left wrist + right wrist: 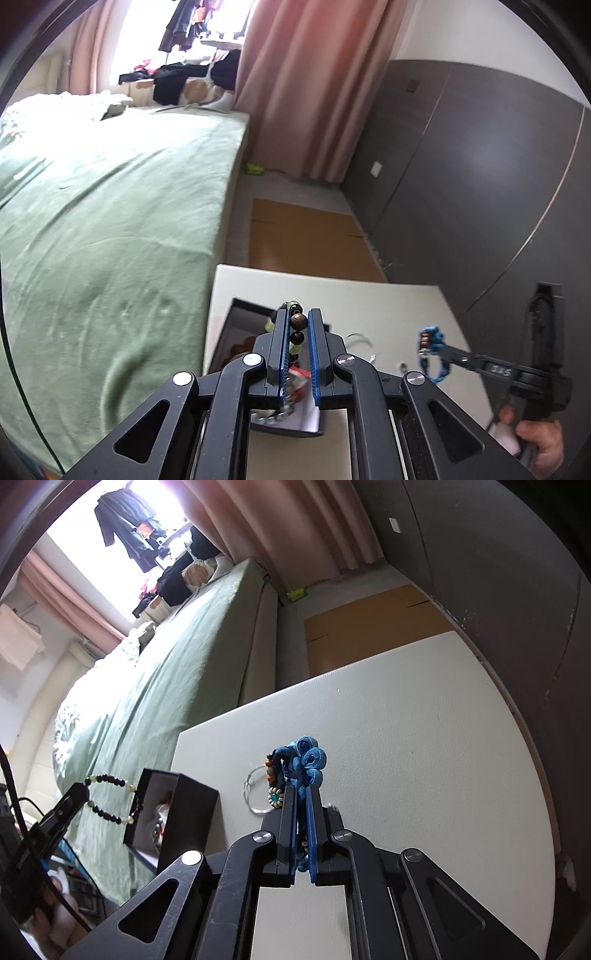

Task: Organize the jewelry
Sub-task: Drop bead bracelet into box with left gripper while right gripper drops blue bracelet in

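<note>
Green bed point(110, 206) at left. Beside it, white table point(406, 738) carrying black box point(173, 812), open. Above the box, left gripper point(299, 325) clamped on bead bracelet point(298, 322), the loop hanging off the tips. Just right of the box, clear bangle point(255, 794) flat on the table. Farther right, right gripper point(301, 794) pinching blue bracelet point(306, 760), held off the table. Cardboard point(369, 627) on the floor beyond.
</note>
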Motion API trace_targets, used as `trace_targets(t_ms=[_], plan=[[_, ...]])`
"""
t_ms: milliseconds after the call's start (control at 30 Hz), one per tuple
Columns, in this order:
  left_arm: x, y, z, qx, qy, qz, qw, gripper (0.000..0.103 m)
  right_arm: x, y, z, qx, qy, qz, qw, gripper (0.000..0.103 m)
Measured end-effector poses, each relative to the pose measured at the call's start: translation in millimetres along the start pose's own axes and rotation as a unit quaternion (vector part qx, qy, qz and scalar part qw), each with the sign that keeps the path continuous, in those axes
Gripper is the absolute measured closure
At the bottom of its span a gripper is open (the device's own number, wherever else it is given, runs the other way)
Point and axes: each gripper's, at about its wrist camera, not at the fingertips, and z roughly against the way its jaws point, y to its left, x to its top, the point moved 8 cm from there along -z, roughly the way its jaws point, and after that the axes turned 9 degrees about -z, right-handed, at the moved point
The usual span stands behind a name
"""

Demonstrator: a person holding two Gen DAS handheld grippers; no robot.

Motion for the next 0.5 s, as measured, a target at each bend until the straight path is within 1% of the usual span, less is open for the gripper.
trace_targets(t_ms=[100,233,400,467,500], plan=[[-8.1,2.0,-11.2,0.009,0.017,-0.002,0.9998,0.093,-5.4,-1.0,2.4,-0.005,0.002,0.004,1.0,0.097],[-17.9,-4.3,-30.2,0.004,0.039,-0.005,0.9992,0.093,-7.5,-0.6,5.7,-0.005,0.002,0.005,1.0,0.097],[-23.5,-15.3,-50.8,-0.031,0.064,0.009,0.9974,0.093,-5.4,2.3,5.2,0.0,0.001,0.004,1.0,0.097],[-23.3,-16.6,-51.7,-0.042,0.07,0.017,0.9965,0.089,-4.5,2.1,6.0,0.004,0.001,0.003,1.0,0.097],[-22.7,-15.5,-51.8,-0.048,0.073,0.023,0.996,0.079,-4.2,2.7,6.3,0.006,0.001,0.002,1.0,0.097]])
